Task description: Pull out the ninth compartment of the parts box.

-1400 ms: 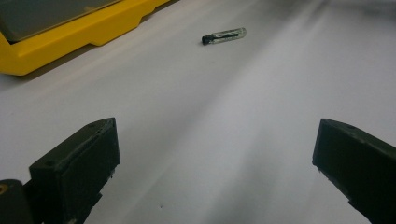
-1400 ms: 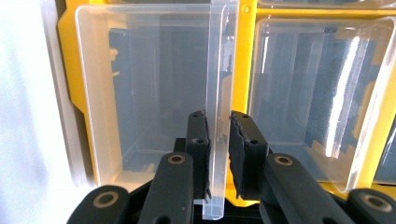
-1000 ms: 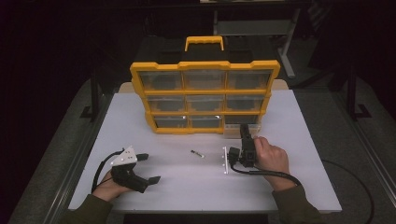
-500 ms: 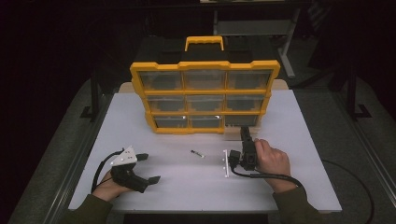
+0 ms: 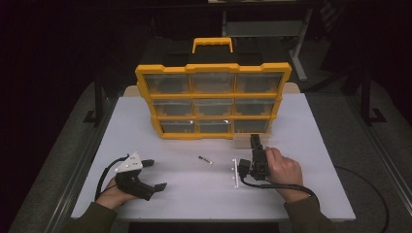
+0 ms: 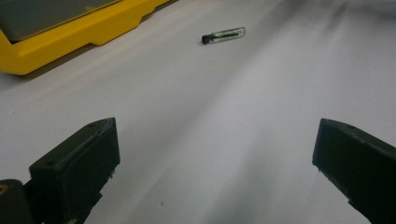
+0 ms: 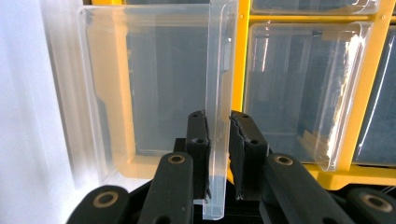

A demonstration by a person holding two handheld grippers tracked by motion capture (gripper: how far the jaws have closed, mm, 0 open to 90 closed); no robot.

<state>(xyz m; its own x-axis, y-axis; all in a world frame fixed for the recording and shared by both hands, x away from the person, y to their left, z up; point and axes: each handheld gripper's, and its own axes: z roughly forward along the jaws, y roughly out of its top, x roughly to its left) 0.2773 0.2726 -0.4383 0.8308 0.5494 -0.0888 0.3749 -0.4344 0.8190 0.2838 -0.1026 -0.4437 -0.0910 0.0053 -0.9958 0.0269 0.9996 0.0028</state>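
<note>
White tabletop (image 5: 311,160): right gripper (image 7: 217,140) clamps a clear empty drawer (image 7: 154,88) at the yellow organizer (image 5: 214,102); left gripper (image 6: 210,158) gapes wide.

- Organizer (image 5: 214,99): rear dark, drawer contents unreadable thru frosted fronts in high view.
- Vial (image 5: 205,159): too small in high view to tell contents.
- Clear drawer (image 7: 154,88) in right gripper view: bottom edge hidden behind jaws.
- Left gripper (image 6: 210,172): jaws cut by frame btm.
- Forearms cut at btm edge of high view.
</note>
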